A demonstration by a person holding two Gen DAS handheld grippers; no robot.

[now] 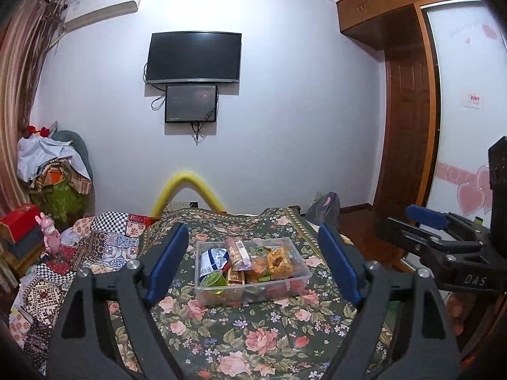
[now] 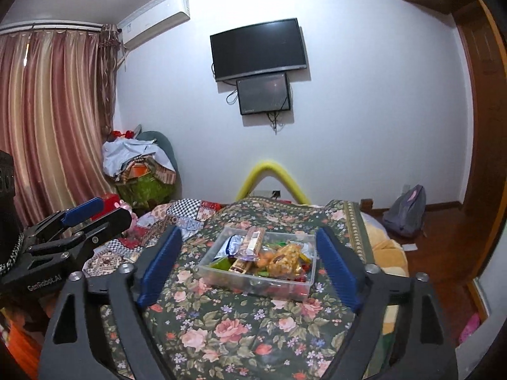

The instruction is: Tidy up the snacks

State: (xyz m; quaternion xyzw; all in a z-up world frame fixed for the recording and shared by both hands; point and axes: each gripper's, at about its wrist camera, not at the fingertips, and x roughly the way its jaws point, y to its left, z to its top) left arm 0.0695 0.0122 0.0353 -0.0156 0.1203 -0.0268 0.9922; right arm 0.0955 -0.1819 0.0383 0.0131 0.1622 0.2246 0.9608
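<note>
A clear plastic box (image 1: 202,294) full of wrapped snacks sits on the floral bedspread (image 1: 253,332). It holds a blue-white packet (image 1: 212,258), a long bar wrapper (image 1: 239,251), a yellow nut-brittle pack (image 1: 280,261) and a green jelly cup (image 1: 213,280). My left gripper (image 1: 253,267) is open and empty, held above the bed with the box between its blue pads. My right gripper (image 2: 248,267) is open and empty, also framing the box (image 2: 253,285). Each gripper shows in the other's view, the right (image 1: 443,240) and the left (image 2: 73,231).
A patchwork quilt (image 1: 104,240) lies left of the bedspread. A clothes pile (image 1: 54,171) and red box (image 1: 19,221) stand at far left. A yellow foam arch (image 1: 187,179) is behind the bed. A backpack (image 2: 405,212) sits on the wooden floor at right.
</note>
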